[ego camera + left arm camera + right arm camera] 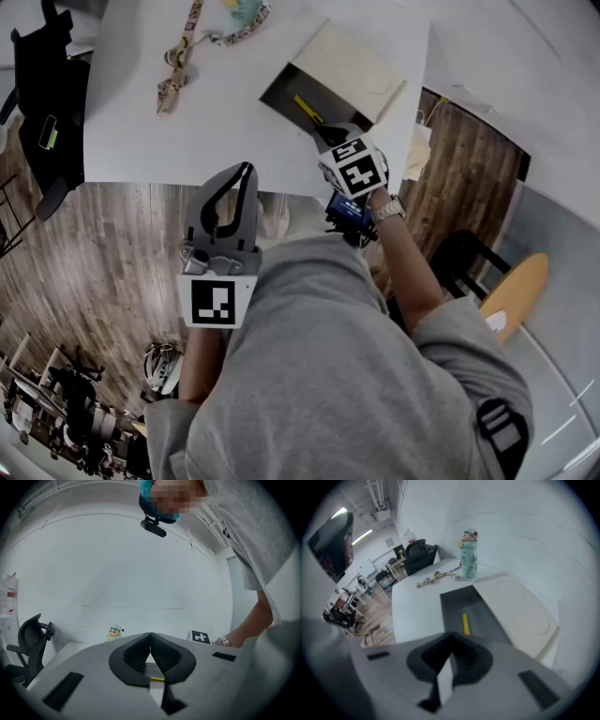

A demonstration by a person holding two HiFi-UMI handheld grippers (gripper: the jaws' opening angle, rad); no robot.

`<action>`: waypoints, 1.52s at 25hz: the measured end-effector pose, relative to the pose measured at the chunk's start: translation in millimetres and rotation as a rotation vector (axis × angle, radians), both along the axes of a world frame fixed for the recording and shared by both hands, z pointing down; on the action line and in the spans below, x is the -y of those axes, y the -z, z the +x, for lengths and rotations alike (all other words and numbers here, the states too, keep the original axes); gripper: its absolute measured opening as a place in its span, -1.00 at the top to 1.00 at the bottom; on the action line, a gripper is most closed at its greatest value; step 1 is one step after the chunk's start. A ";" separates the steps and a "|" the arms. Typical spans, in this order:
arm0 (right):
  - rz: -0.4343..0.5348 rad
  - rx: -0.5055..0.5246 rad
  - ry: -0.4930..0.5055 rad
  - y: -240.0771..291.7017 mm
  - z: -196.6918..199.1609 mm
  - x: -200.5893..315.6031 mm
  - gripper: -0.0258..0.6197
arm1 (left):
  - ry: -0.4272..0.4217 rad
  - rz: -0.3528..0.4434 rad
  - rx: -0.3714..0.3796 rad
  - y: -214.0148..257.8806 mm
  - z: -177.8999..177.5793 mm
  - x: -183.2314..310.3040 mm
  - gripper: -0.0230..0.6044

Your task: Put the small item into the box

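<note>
A small yellow strip (306,109) (465,623) lies flat inside the dark open box (286,92) (454,603). The box's cream lid (349,62) (516,611) is slid off toward the far right. My right gripper (325,132) (451,634) hovers at the box's near edge, shut, with nothing between its fingers. My left gripper (247,170) (150,633) is also shut and empty. It is held at the table's near edge, left of the box, pointing across the table toward the wall.
On the white table (141,131) a patterned lanyard (178,58) (436,577) lies left of the box. A bottle topped with a cartoon figure (468,555) (114,632) stands behind it. A black office chair (45,94) (419,554) is at the table's left end.
</note>
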State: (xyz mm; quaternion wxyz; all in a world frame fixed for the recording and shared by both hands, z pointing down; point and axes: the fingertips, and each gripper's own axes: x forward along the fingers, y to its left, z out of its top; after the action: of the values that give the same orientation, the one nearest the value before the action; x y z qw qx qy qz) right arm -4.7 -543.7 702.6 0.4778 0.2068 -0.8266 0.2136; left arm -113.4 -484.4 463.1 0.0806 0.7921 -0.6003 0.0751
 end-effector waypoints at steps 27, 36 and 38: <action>0.095 0.167 -0.328 70.6 25.8 -94.1 0.82 | -0.311 0.026 0.005 4.5 25.7 -67.0 0.82; 0.204 0.257 -0.379 122.4 15.2 -123.8 0.82 | -0.336 0.074 0.013 18.7 27.2 -88.8 0.82; 0.232 0.282 -0.387 136.7 12.3 -130.1 0.82 | -0.326 0.073 -0.004 20.2 26.5 -94.1 0.82</action>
State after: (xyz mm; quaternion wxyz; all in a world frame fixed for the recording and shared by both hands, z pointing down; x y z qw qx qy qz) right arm 7.7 -413.7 565.8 0.2812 0.3824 -0.8492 0.2315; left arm -86.9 -390.3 442.9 0.0397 0.8815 -0.4662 0.0637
